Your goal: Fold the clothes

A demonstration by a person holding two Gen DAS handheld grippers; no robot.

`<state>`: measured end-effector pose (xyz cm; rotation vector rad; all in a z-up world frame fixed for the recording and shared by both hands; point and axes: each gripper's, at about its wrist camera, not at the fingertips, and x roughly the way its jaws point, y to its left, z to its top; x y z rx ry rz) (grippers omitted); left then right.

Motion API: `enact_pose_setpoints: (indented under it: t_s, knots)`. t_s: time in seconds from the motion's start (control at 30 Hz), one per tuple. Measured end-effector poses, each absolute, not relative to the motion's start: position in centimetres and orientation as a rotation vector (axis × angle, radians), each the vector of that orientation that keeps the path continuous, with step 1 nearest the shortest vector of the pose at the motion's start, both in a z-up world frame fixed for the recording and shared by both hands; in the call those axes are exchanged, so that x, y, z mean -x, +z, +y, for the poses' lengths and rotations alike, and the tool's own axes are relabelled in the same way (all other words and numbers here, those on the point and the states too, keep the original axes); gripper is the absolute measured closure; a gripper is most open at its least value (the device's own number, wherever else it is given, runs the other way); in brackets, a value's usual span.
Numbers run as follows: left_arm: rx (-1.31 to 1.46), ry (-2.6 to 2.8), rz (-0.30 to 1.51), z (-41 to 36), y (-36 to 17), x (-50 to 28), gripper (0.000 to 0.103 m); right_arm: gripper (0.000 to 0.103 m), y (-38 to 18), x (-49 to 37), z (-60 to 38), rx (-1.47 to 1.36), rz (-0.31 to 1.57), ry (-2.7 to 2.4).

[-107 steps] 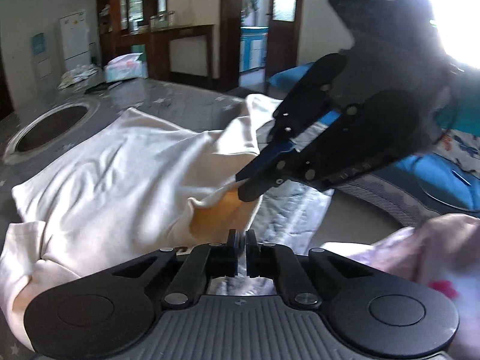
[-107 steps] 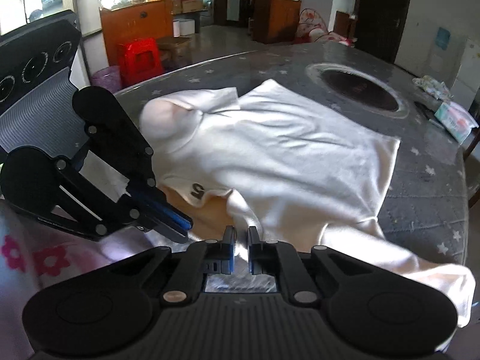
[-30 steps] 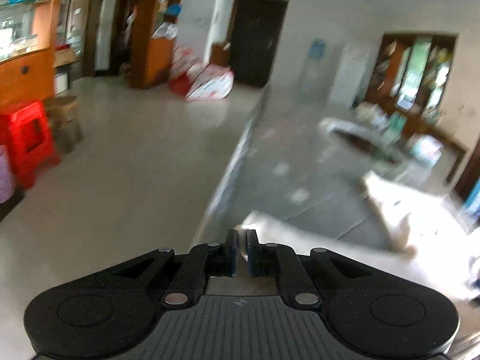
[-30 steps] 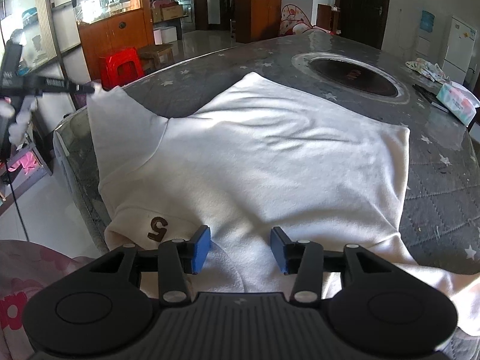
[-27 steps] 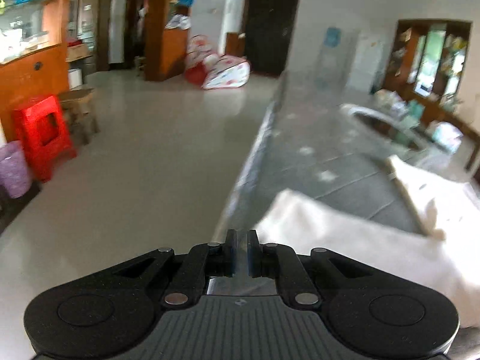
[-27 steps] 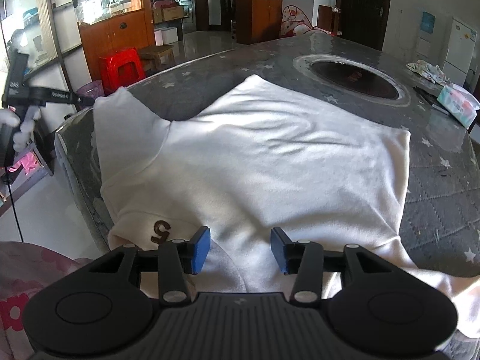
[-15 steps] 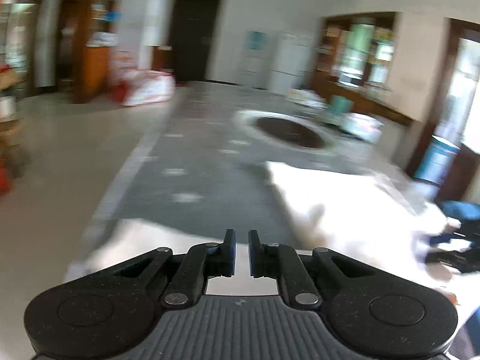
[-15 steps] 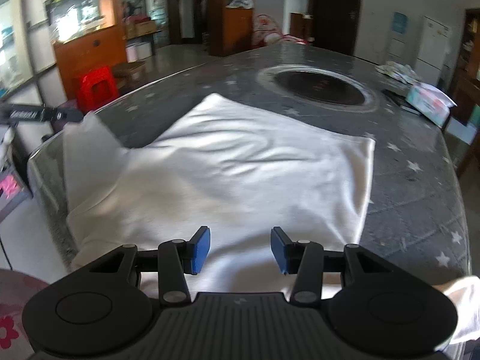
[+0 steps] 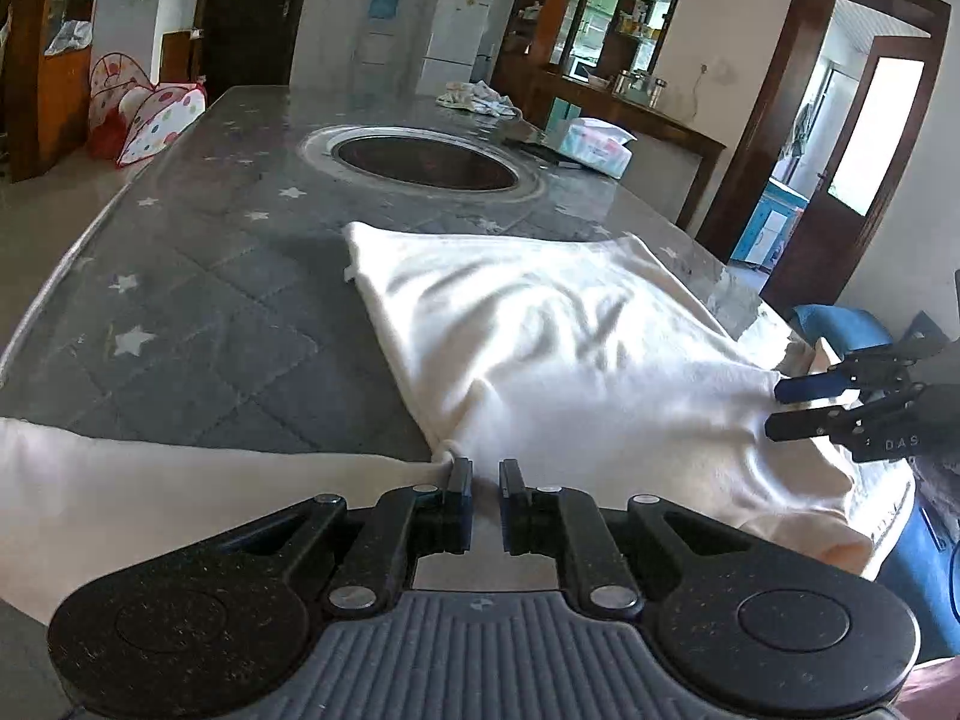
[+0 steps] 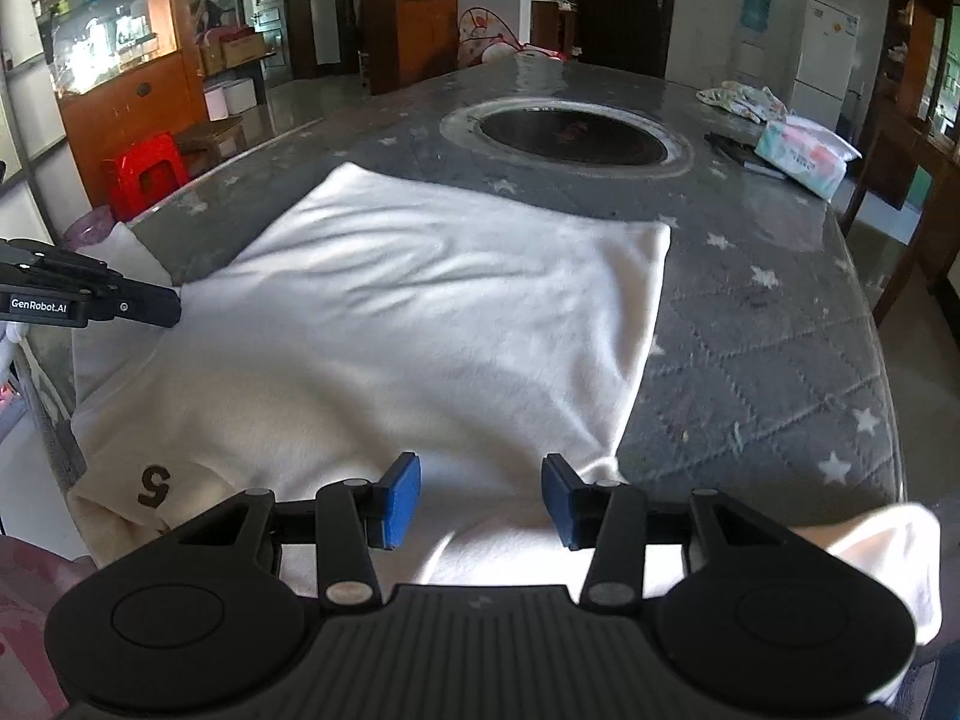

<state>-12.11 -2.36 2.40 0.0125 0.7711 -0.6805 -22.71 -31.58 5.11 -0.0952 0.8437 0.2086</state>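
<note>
Two grippers are over one white shirt (image 10: 420,324) that lies spread on the grey table (image 10: 780,312). Your left gripper (image 9: 485,483) has its jaws nearly pressed together, with only a narrow slit between them. They have been opening a little in the last moment. A bunched corner of the shirt, where the sleeve (image 9: 150,486) meets the body, sits right at the tip of the left finger. Cloth shows through the slit, but you cannot tell from this view if the pads pinch it or only stand over it. The sleeve runs away to the left of the jaws, toward the table edge.

Your right gripper (image 10: 480,495) has its jaws spread, with blue pads (image 10: 399,498) on both fingers. The shirt lies below and ahead of them, and nothing is between the pads. In the left wrist view you see this gripper (image 9: 804,405) from the side, near the collar end of the shirt, which hangs a little over the near table edge. A brown number 5 (image 10: 154,483) is printed on the shirt, to the left of the right jaws.

Beyond the shirt there is a round dark opening (image 10: 570,132) in the table, and a pack of tissues (image 10: 804,156) lies near the far right edge.
</note>
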Motion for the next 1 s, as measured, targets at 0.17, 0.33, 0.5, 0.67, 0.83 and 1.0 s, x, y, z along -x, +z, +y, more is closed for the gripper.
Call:
enact_pose_setpoints:
  t_s: [0.17, 0.33, 0.5, 0.67, 0.83, 1.0]
  knots:
    - [-0.034, -0.654, 0.747, -2.2, 4.0, 10.8, 0.091, 0.058, 6.1, 20.4, -32.2, 0.125, 0.818, 0.196]
    - [-0.053, -0.567, 0.761, -3.1, 4.6, 6.8, 0.089, 0.058, 6.4, 16.8, -33.2, 0.138, 0.806, 0.174]
    - [-0.058, -0.520, 0.784, -4.2, 4.7, 2.7, 0.079, 0.059, 6.1, 12.6, -35.2, 0.103, 0.817, 0.124]
    - [-0.083, -0.489, 0.793, -5.7, 3.9, -0.2, 0.068, 0.060, 5.0, 8.7, -36.8, 0.060, 0.833, 0.077]
    - [-0.100, -0.481, 0.807, -6.8, 2.9, -2.3, 0.070, 0.072, 3.7, 5.8, -38.3, -0.011, 0.860, 0.059]
    - [-0.130, -0.512, 0.802, -7.4, 2.2, -3.6, 0.094, 0.094, 3.4, 4.7, -38.4, -0.021, 0.851, 0.077]
